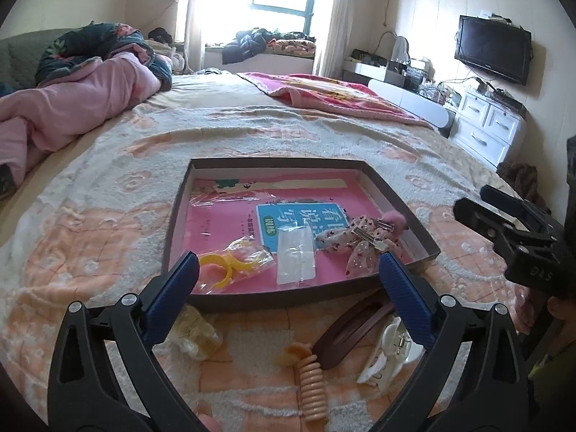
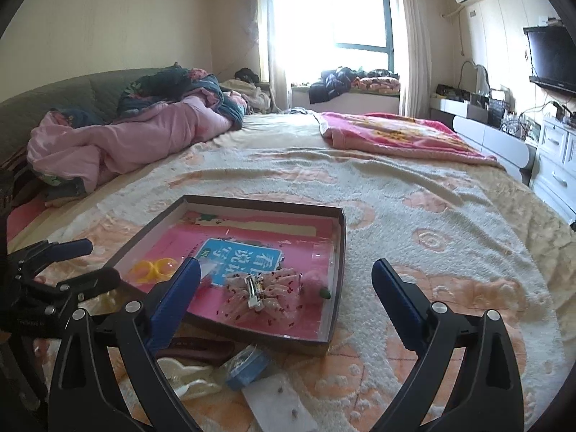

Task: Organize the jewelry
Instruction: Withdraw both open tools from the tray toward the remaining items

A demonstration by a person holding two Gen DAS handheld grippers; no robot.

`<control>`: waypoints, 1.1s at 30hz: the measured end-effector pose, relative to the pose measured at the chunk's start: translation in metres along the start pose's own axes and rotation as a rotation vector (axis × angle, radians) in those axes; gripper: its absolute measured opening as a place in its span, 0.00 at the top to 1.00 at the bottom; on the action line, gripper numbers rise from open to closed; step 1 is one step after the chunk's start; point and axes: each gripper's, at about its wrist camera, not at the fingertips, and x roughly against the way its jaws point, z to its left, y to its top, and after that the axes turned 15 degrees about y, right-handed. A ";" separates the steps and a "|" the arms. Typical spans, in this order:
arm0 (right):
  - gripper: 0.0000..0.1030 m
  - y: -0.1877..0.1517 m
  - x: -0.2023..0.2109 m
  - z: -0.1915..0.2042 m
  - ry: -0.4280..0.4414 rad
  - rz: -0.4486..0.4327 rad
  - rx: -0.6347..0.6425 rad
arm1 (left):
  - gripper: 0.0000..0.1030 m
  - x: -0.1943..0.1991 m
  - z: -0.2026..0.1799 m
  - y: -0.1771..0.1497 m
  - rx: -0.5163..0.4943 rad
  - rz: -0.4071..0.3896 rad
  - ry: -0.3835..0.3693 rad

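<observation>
A shallow dark box [image 1: 176, 216] [image 2: 336, 262] with a pink lining lies on the bed. Inside it are a yellow ring in a clear bag [image 1: 223, 266] [image 2: 153, 269], a small clear bag [image 1: 295, 255], a dotted fabric bow clip [image 1: 356, 239] [image 2: 259, 293] and a pink fuzzy piece [image 1: 394, 220] [image 2: 313, 288]. In front of the box lie a brown hair clip [image 1: 351, 336] [image 2: 201, 348], a white claw clip [image 1: 390, 351], a peach coil tie [image 1: 312, 388], a blue item [image 2: 248, 365] and a white earring card [image 2: 277, 405]. My left gripper [image 1: 288, 270] is open and holds nothing. My right gripper [image 2: 286, 275] is open and holds nothing too.
The bed's peach and cream blanket [image 2: 432, 237] spreads all around. Pink quilts [image 1: 72, 100] are piled at the left, a pink blanket [image 2: 396, 133] lies farther back. White drawers [image 1: 486, 126] and a wall TV [image 1: 493, 48] stand at the right.
</observation>
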 end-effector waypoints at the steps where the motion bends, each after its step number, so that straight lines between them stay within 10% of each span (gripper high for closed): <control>1: 0.09 -0.001 0.003 0.001 0.002 -0.002 0.003 | 0.11 0.002 0.001 0.000 0.004 -0.001 -0.001; 33: 0.10 -0.062 0.030 0.048 0.092 0.124 0.047 | 0.11 0.034 0.031 -0.051 -0.012 0.069 0.031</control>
